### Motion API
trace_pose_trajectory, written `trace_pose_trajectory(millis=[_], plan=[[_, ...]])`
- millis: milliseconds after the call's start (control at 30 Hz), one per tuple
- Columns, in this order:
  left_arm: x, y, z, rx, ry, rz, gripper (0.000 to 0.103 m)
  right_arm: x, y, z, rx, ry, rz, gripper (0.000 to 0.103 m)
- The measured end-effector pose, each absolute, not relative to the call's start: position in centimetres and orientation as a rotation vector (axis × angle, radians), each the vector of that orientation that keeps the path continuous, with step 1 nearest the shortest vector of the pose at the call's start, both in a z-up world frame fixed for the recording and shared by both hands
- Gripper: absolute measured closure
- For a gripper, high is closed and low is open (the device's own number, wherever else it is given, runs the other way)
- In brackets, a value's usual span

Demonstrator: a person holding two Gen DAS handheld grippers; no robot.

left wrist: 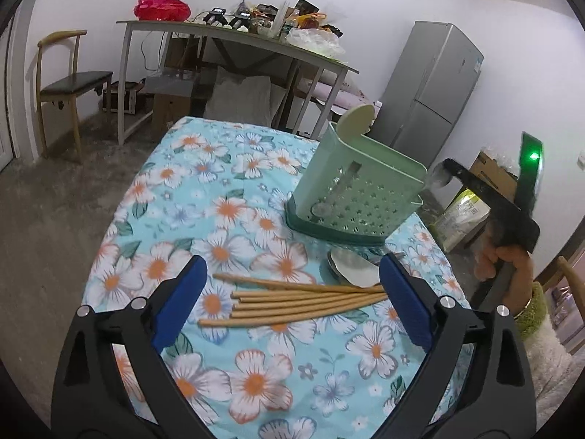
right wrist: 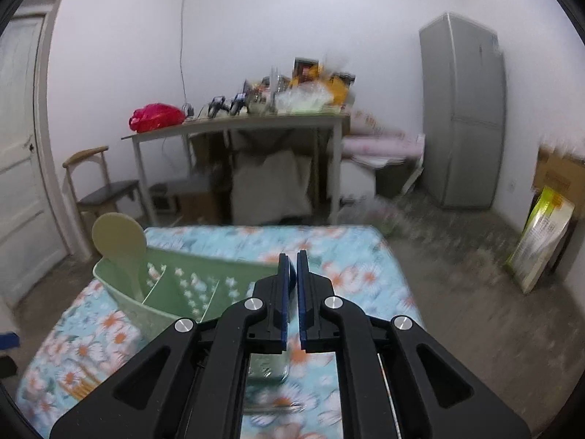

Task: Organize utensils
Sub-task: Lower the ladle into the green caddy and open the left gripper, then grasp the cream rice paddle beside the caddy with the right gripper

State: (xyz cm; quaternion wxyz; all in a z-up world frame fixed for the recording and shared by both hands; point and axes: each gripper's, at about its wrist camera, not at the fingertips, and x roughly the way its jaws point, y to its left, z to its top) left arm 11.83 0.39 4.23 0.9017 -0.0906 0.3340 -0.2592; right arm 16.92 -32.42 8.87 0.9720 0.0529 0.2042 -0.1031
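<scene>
Item 1. Step in hand: the bundle of slender tan wooden chopsticks [left wrist: 299,301], lying loose and roughly parallel on the desk covered in turquoise floral cloth [left wrist: 234,190], is judged to be the piece now being approached for collection.

Item 2. Left gripper [left wrist: 292,303]: its blue-padded fingers [left wrist: 182,300] are spread wide to either side of the chopsticks; nothing is gripped, and no pad is seen pressing on the wood.

Item 3. Right gripper [right wrist: 292,285]: its fingers [right wrist: 281,292] are drawn almost together, a narrow slit left between them; nothing is seen held. In the left wrist view it is carried by a hand [left wrist: 508,256] off the desk's right side.

Item 4. Destination: the pale green perforated plastic utensil caddy [left wrist: 351,190] stands on the far right part of the desk, already containing a cream flat rice paddle [left wrist: 356,119] and a metal spoon [left wrist: 325,205].

Item 5. Remaining: a white ceramic spoon [left wrist: 356,269] lies just beyond the chopstick tips, near the caddy's base.

Item 6. Next move, as judged: the left fingers are to be lowered and closed across the bundle's middle, so that all sticks are caught together and none is left rolling.
</scene>
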Motion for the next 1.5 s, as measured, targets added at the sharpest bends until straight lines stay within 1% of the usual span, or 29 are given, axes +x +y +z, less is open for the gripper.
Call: trace_pose_trajectory(millis=[33, 67, 100, 133, 267, 400, 500, 600, 833, 933, 1067, 1200, 1367, 1500], plan=[[11.8, 0.4, 4.1, -0.184, 0.689, -0.536, 0.011, 16.6, -32.7, 8.9, 0.123, 0.404, -0.207, 0.091], [11.7, 0.4, 3.9, -0.183, 0.686, -0.532, 0.011, 16.1, -33.0, 9.2, 0.137, 0.391, -0.208, 0.079], [11.8, 0.4, 3.8, -0.184, 0.686, -0.53, 0.01, 15.6, -33.2, 9.5, 0.146, 0.375, -0.211, 0.072], [11.8, 0.4, 3.8, -0.186, 0.688, -0.529, 0.01, 14.6, -33.5, 10.2, 0.157, 0.341, -0.215, 0.061], [12.4, 0.5, 3.2, -0.206, 0.698, -0.524, 0.01, 11.9, -34.3, 12.6, 0.18, 0.26, -0.231, 0.056], [12.9, 0.4, 2.7, -0.228, 0.718, -0.527, 0.01, 8.1, -34.9, 14.1, 0.233, 0.197, -0.236, 0.054], [13.1, 0.5, 2.1, -0.237, 0.732, -0.525, 0.01, 6.4, -34.7, 13.7, 0.263, 0.204, -0.223, 0.052], [13.5, 0.3, 1.6, -0.254, 0.757, -0.536, 0.01, 5.6, -33.6, 11.2, 0.276, 0.286, -0.194, 0.048], [14.3, -0.7, 1.1, -0.243, 0.776, -0.551, 0.01, 7.0, -30.1, 2.3, 0.334, 0.601, -0.109, 0.048], [14.6, -0.9, 0.9, -0.217, 0.778, -0.518, 0.01, 8.2, -27.9, 1.2, 0.281, 0.658, -0.05, 0.048], [14.7, -0.7, 0.2, -0.176, 0.784, -0.455, 0.01, 10.3, -25.0, 1.7, 0.178, 0.655, 0.041, 0.048], [14.8, 0.2, -0.4, -0.204, 0.805, -0.428, 0.01, 13.2, -22.1, 1.1, 0.095, 0.691, 0.115, 0.049], [15.0, 1.4, -0.7, -0.205, 0.806, -0.41, 0.01, 15.8, -19.5, -0.6, 0.007, 0.759, 0.118, 0.061], [15.5, 2.1, -0.8, -0.218, 0.805, -0.41, 0.01, 16.4, -18.3, -2.2, -0.07, 0.813, 0.104, 0.068]])
